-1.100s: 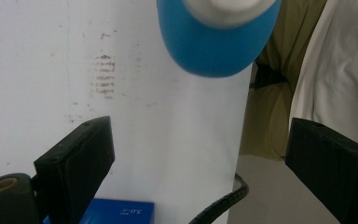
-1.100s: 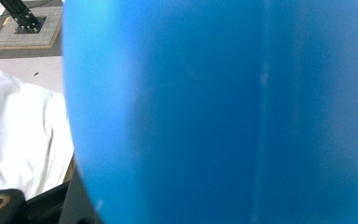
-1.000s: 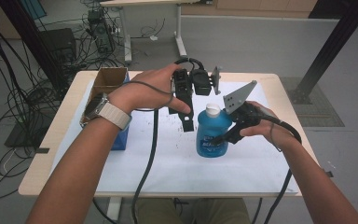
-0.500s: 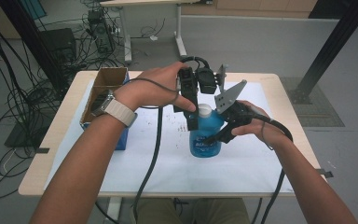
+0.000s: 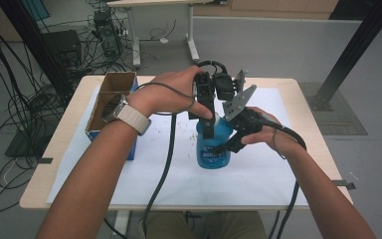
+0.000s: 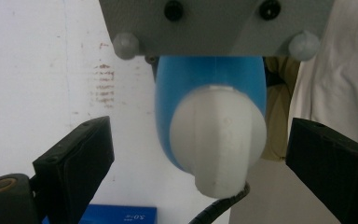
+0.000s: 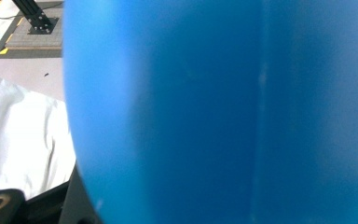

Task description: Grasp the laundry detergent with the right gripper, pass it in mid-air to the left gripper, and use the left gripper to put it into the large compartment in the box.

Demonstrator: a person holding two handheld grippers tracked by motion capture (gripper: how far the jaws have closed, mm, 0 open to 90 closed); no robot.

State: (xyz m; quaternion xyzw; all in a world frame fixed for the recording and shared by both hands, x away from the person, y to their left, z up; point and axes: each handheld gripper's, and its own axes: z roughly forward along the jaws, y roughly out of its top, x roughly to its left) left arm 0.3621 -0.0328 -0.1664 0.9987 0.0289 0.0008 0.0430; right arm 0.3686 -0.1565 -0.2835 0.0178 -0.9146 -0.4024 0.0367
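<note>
**A:** Start at the left. What stood there?

**B:** A cardboard box [image 5: 110, 95] at the left end of the table [image 5: 69, 139], with something blue against its near side; I couldn't tell what. A white sheet [image 5: 258, 174] covered most of the tabletop.

**A:** And the left hand?

**B:** The forearm, with a watch [image 5: 124, 115] on the wrist, came up from the bottom edge and reached across toward the middle. The left gripper [image 5: 208, 124] pointed down over the blue bottle [image 5: 214, 149]. In the left gripper view its jaws stood released, one on each side of the white cap [image 6: 219, 140], touching neither side of it.

**A:** Where was the bottle?

**B:** Upright near the middle of the sheet, between the two hands. Whether its base rested on the sheet I couldn't be sure.

**A:** The right side?

**B:** The right gripper [image 5: 229, 144] came in from the right, angled down and leftward, clenched on the bottle's body. Its own view showed blue plastic pressed right up to the lens.

**A:** So which step was that?

**B:** I'd judge the bottle was being steadied by the right while the left lined up on the cap, likely to unscrew it.

**A:** What would the next move need?

**B:** The left jaws closing squarely on the cap's ribbed sides, centred, before any twist, with the right holding firm so the bottle wouldn't spin or tip.
</note>
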